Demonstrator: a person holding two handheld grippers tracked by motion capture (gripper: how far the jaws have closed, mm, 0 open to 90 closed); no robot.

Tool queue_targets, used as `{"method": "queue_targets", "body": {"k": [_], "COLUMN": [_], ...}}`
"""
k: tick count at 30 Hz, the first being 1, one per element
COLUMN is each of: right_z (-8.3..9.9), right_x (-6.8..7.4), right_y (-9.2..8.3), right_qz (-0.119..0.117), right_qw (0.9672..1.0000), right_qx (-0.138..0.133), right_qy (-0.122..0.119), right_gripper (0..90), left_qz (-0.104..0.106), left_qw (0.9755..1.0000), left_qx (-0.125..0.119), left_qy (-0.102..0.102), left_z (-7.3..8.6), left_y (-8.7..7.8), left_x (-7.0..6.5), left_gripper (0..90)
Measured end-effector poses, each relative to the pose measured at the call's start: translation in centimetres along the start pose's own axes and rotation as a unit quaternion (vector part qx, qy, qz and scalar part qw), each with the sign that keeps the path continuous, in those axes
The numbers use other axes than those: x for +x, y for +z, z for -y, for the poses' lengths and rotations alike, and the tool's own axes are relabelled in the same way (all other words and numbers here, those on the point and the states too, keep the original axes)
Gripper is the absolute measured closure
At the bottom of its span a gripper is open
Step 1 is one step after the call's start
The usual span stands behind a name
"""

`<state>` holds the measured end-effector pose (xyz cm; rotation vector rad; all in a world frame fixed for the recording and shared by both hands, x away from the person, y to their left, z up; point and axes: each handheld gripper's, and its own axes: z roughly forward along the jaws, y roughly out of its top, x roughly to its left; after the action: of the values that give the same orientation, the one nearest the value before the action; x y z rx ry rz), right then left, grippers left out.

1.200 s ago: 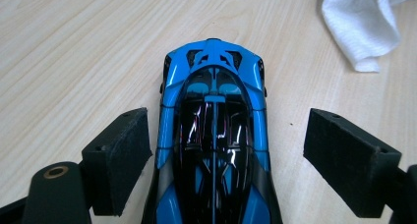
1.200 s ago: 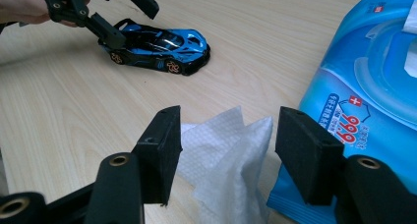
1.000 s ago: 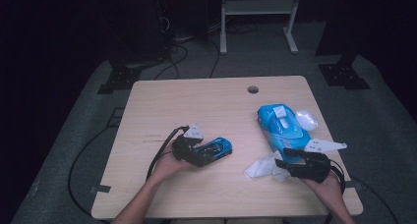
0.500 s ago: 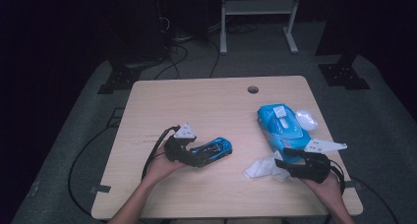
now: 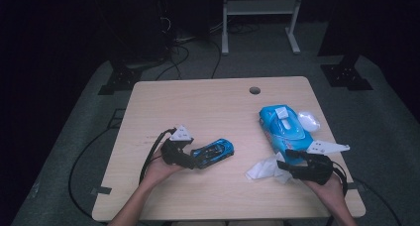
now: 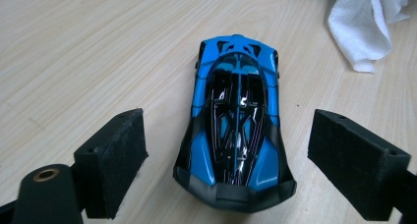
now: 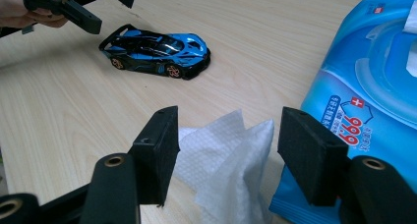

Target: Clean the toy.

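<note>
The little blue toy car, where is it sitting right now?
In the high view the toy car sits on the table's left half, just ahead of the left gripper, left of the white wipe.

One toy car sits just ahead of the left hand-held gripper. One loose wipe lies in front of the right hand-held gripper, and one pack of wipes lies just beyond that gripper. One small white lid lies farther past it. Two hand-held grippers work over one bench.

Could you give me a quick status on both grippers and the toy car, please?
Left hand-held gripper open, astride toy car, not gripping. Right hand-held gripper open over white wipe. Nothing blocking.
</note>
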<state>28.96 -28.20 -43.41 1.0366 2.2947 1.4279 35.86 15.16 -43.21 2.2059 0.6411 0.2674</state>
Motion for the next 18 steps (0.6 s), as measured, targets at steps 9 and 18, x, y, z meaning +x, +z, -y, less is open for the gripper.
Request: {"method": "queue_targets", "body": {"k": [9, 18], "right_z": [0.0, 0.0], "right_x": [0.0, 0.1], "right_y": [0.1, 0.1], "right_qz": [0.0, -0.001], "right_qw": [1.0, 1.0], "right_qx": [0.0, 0.002], "right_qy": [0.001, 0.003], "right_gripper": [39.4, 38.7], "left_qz": [-0.001, -0.003], "left_qw": [0.9999, 0.9998], "left_qx": [-0.002, -0.007], "left_qy": [-0.017, -0.02], "left_z": [0.9, 1.6], "left_y": [-0.6, -1.2], "left_x": [0.1, 0.0], "left_gripper": [10.7, 10.5]}}
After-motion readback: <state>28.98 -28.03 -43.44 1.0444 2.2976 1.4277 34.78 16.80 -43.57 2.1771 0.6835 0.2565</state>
